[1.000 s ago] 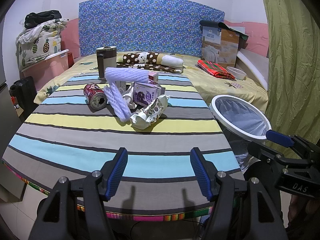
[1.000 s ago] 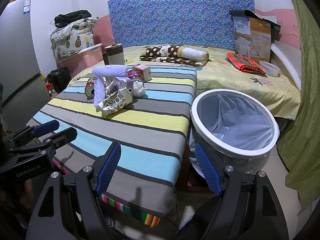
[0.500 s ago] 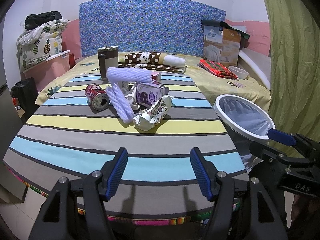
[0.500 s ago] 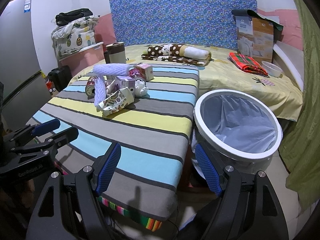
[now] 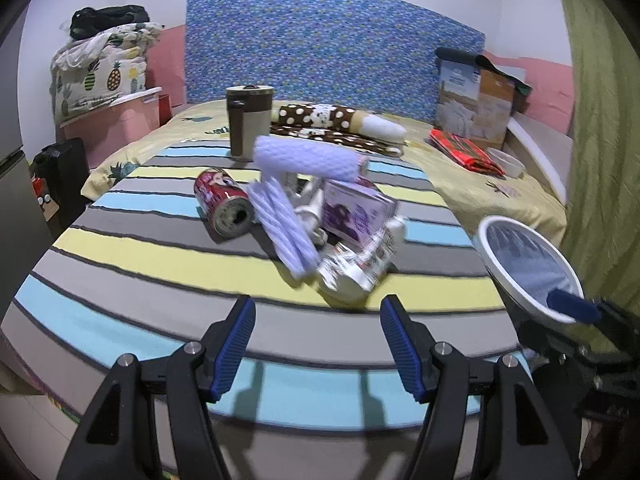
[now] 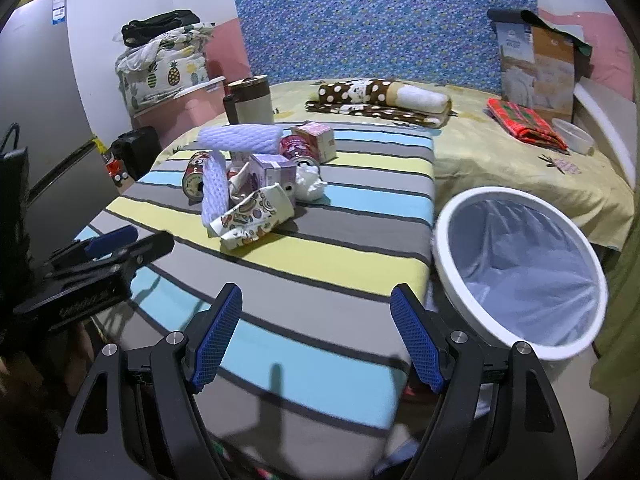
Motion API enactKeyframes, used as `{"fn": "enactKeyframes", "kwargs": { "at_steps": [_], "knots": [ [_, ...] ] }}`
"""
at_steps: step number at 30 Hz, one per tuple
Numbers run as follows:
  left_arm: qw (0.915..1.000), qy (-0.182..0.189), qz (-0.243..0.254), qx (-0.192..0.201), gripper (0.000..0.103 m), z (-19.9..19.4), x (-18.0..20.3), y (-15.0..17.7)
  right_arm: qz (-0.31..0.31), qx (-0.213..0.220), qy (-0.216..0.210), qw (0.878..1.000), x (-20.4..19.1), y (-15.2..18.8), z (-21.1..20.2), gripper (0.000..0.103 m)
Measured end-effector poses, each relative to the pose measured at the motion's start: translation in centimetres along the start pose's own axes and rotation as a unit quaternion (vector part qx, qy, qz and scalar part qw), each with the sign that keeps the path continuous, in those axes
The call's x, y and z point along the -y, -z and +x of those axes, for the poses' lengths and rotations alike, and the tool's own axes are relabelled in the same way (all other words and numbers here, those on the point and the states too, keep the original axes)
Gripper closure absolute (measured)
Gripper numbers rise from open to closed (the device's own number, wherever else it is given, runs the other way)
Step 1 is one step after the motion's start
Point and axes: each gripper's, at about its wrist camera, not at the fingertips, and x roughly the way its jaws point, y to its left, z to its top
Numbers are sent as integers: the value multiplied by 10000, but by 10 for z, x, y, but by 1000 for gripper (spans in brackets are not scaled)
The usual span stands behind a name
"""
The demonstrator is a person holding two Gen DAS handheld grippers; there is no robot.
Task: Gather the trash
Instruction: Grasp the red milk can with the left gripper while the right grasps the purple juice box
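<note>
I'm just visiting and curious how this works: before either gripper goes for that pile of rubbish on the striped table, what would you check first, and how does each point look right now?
1. Left gripper open and holding nothing: ok.
2. Right gripper open and holding nothing: ok.
3. Bin beside the table, mouth open, liner in: ok.
4. Crumpled patterned wrapper nearest the left gripper, nothing lying on it: ok.
5. Red can on its side, free at the pile's edge: ok.
6. Left view sharp enough to aim: not ok, it is blurred.
</note>
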Motion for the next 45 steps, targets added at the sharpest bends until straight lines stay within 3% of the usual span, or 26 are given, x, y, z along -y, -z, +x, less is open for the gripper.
{"fn": "enactKeyframes", "kwargs": {
  "at_steps": [9,19,24,32,38,45],
  "knots": [
    [9989,-88,-462,-48,36,43,-26,-27,-4,-25,-51,10000,-3,-14,15,25],
    [9984,-26,-533,-182,37,79,-29,-38,13,-93,-1,10000,1,-28,27,25],
    [9969,-283,-731,28,37,75,-52,-49,-57,1,-41,10000,-2,-40,33,25],
    [9921,-597,-1103,45,37,91,-86,-65,-170,46,-258,9995,-14,-57,53,25],
    [9874,-645,-1444,-64,37,114,-102,-76,-96,-91,-443,9989,-19,-62,70,25],
    [9874,-477,-1457,-381,36,136,-100,-74,-199,-166,-460,9986,-23,-73,90,25]
  ]
}}
